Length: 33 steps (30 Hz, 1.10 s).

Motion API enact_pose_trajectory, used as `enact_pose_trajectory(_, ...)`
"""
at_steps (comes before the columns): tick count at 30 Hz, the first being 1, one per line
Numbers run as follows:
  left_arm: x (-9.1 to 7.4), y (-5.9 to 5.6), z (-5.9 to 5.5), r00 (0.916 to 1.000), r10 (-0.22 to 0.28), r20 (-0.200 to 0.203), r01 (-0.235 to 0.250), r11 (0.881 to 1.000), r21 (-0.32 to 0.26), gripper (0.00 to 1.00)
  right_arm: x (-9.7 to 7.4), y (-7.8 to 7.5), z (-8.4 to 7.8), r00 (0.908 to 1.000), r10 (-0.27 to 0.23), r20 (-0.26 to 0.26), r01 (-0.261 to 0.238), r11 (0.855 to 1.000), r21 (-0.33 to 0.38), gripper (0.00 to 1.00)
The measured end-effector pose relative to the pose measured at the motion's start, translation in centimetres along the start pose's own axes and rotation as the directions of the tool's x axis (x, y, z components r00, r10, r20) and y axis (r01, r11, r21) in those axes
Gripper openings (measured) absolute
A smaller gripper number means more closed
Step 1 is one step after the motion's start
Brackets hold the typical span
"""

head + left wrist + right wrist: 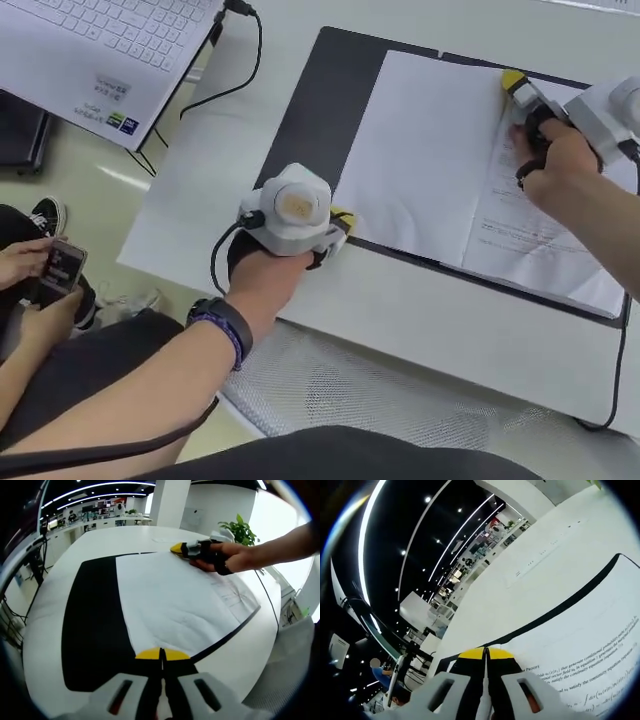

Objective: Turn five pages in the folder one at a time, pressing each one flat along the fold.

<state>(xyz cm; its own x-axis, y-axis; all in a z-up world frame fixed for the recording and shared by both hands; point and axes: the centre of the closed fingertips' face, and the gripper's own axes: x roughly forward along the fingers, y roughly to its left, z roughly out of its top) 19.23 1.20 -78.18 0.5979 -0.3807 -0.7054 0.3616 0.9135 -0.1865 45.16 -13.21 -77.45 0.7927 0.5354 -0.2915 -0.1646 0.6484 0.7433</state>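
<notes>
An open black folder (pixel 322 98) lies on the white table, with a blank turned page (pixel 420 150) on its left half and a printed page (pixel 540 225) on the right. My left gripper (pixel 340 220) rests shut at the folder's near edge, its yellow tips (pixel 162 654) touching the bottom of the blank page (pixel 175 600). My right gripper (pixel 513 82) is shut at the top of the fold, tips (pixel 485 653) down on the printed page (pixel 580 655) near the folder's black edge (pixel 560 607). In the left gripper view the right gripper (pixel 182 548) shows at the far end of the page.
A white laptop (pixel 110 50) sits at the table's far left with a black cable (pixel 235 70) trailing beside the folder. A seated person holding a phone (pixel 60 265) is at the left. The table's near edge (pixel 420 375) runs just below the folder.
</notes>
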Motion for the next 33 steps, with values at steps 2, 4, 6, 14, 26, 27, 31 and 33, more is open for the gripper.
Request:
enact_pose_trajectory(2, -0.1, 0.0, 0.0, 1.0000, 0.000, -0.004, 0.000, 1.000, 0.003, 0.00, -0.1, 0.1, -0.1, 1.0000, -0.002, -0.004, 0.002, 1.000, -0.005, 0.00)
enact_pose_trajectory(4, -0.1, -0.1, 0.0, 1.0000, 0.000, -0.004, 0.000, 1.000, 0.004, 0.00, -0.3, 0.2, -0.2, 0.9999, 0.003, -0.010, -0.003, 1.000, -0.001, 0.00)
enact_pose_trajectory(6, -0.1, -0.1, 0.0, 1.0000, 0.000, -0.002, 0.000, 1.000, 0.007, 0.00, -0.5, 0.5, -0.4, 0.9998, 0.009, -0.020, -0.009, 1.000, -0.010, 0.00)
enact_pose_trajectory(14, 0.3, 0.3, -0.1, 1.0000, -0.002, -0.002, 0.002, 1.000, 0.011, 0.00, -2.6, 2.6, -3.0, 0.9910, 0.090, -0.100, -0.100, 0.990, -0.096, 0.00)
enact_pose_trajectory(26, 0.5, 0.4, -0.2, 1.0000, 0.000, -0.001, 0.000, 1.000, 0.018, 0.00, -4.9, 3.7, -4.5, 0.9820, 0.128, -0.139, -0.142, 0.985, -0.096, 0.00)
enact_pose_trajectory(27, 0.5, 0.3, -0.1, 1.0000, 0.000, -0.001, 0.000, 1.000, 0.018, 0.00, -5.3, 3.9, -4.6, 0.9811, 0.132, -0.142, -0.147, 0.985, -0.096, 0.00)
enact_pose_trajectory(31, 0.6, 0.4, -0.2, 1.0000, -0.002, -0.003, 0.002, 1.000, 0.023, 0.00, -6.2, 4.0, -5.1, 0.9773, 0.151, -0.148, -0.167, 0.981, -0.098, 0.00)
enact_pose_trajectory(33, 0.6, 0.4, -0.2, 1.0000, -0.003, -0.003, 0.003, 1.000, 0.024, 0.00, -6.9, 4.3, -5.5, 0.9746, 0.160, -0.156, -0.177, 0.979, -0.098, 0.00)
